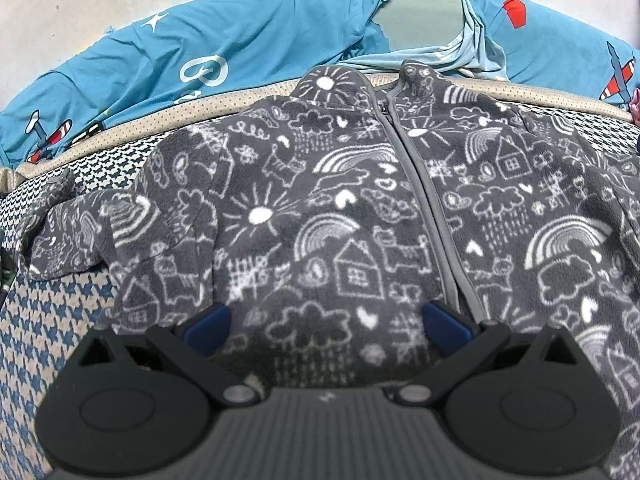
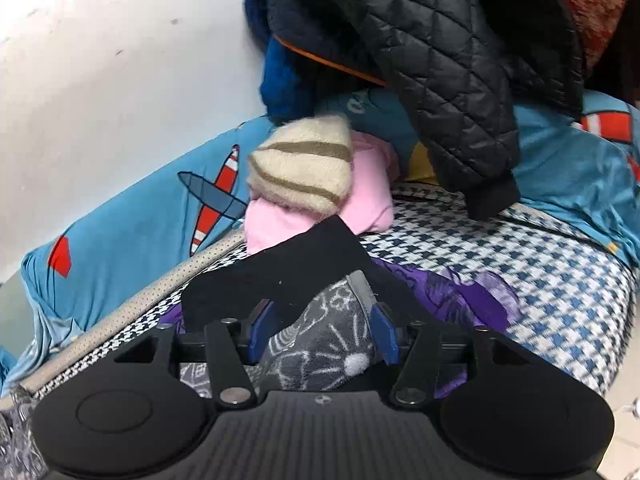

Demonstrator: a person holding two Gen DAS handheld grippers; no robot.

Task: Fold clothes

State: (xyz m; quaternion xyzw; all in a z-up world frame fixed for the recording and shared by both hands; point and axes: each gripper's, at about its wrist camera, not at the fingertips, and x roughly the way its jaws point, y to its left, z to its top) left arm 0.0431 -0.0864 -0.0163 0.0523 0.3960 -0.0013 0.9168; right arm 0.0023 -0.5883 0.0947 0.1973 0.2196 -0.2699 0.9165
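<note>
Fleece jacket (image 1: 360, 208): lies zipped, front up, on the houndstooth bed cover (image 1: 52, 320).
My left gripper (image 1: 328, 324): jaws wide, above jacket hem.
My right gripper (image 2: 320, 334): jaws parted, jacket fold between, unpressed.

A home bedroom: a bed with a blue-and-white houndstooth cover (image 1: 48, 320) stands against a plain white wall (image 2: 100, 60). A child's aeroplane-print blue sheet (image 1: 240, 32) lies along the far edge, and a pile of jackets (image 2: 440, 60) sits at the far right.
</note>
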